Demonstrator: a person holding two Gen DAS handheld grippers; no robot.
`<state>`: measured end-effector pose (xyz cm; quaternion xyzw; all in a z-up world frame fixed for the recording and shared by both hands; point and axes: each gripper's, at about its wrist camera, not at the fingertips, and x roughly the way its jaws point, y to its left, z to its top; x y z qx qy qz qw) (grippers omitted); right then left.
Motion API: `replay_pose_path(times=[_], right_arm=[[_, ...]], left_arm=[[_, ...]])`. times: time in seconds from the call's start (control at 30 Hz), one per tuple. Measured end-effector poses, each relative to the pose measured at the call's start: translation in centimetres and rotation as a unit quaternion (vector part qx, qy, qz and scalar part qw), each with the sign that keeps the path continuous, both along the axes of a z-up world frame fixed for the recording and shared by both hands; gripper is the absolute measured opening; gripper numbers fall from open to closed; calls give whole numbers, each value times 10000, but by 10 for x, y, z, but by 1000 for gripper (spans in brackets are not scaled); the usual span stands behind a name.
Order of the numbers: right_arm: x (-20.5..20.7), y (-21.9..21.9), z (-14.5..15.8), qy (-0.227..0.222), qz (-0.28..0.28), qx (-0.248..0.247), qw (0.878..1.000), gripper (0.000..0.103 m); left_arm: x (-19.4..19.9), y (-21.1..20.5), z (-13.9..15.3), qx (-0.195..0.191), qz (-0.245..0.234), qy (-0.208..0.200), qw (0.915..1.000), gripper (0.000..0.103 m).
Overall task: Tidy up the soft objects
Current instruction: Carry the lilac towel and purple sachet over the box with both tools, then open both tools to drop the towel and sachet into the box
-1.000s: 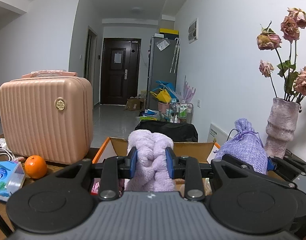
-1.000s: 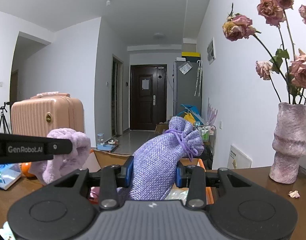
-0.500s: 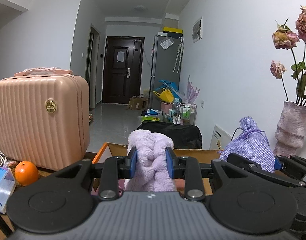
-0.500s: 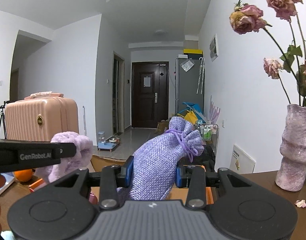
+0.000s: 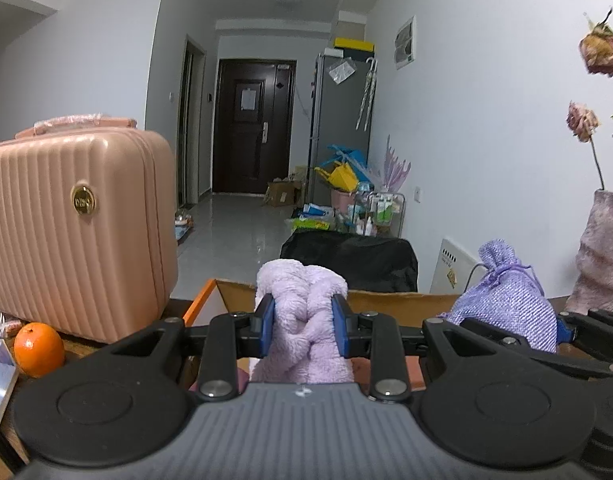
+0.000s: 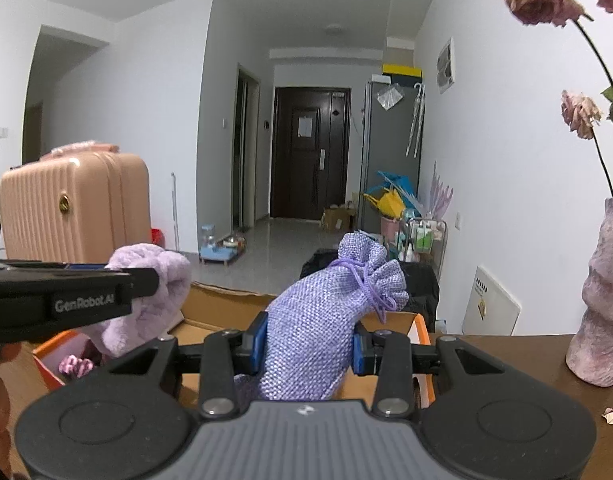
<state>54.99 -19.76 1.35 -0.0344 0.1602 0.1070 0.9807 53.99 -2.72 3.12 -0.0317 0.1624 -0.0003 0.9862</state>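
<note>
Hallway beyond, cardboard box [image 6: 390,322] rim beneath claws

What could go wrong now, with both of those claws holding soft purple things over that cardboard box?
1. The right gripper pinches the woven drawstring pouch low down; it leans right and might slip out.
2. The left gripper squeezes the fluffy purple cloth close beside the other tool, so the two could bump over the cardboard box.
3. The vase of dried roses stands near the right side; a wide swing might knock it.
</note>
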Motion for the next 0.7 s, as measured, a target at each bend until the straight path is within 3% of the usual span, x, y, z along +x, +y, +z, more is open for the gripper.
replay_pose_path(times=[0.13, 0.23, 0.33, 0.43, 0.5, 0.57, 0.63, 0.7], right_arm=[[12, 1, -5, 173, -41, -57, 9998, 38], [18, 0, -10, 291, -134, -37, 9995, 46], [22, -3, -12, 369, -228, 0, 9991, 52], [24, -9, -12, 405, -390, 94, 9984, 74], [24, -12, -11, 408, -469, 149, 9980, 84], [24, -14, -11, 430, -553, 156, 9974, 95], [24, -15, -12, 462, -609, 153, 9970, 103], [24, -15, -13, 485, -645, 133, 9966, 103]], left_arm=[[6, 1, -6, 20, 44, 113, 9999, 30], [7, 1, -8, 1, 18, 153, 9999, 32], [6, -1, -8, -7, -18, 174, 9998, 44], [4, -1, -8, 20, 46, 181, 9998, 60], [3, -1, -7, 38, 105, 171, 9998, 89], [4, 1, -4, 21, 239, 170, 9996, 103], [1, 2, -3, 24, 481, 97, 9988, 103], [-1, 2, -3, 72, 634, 65, 9979, 103]])
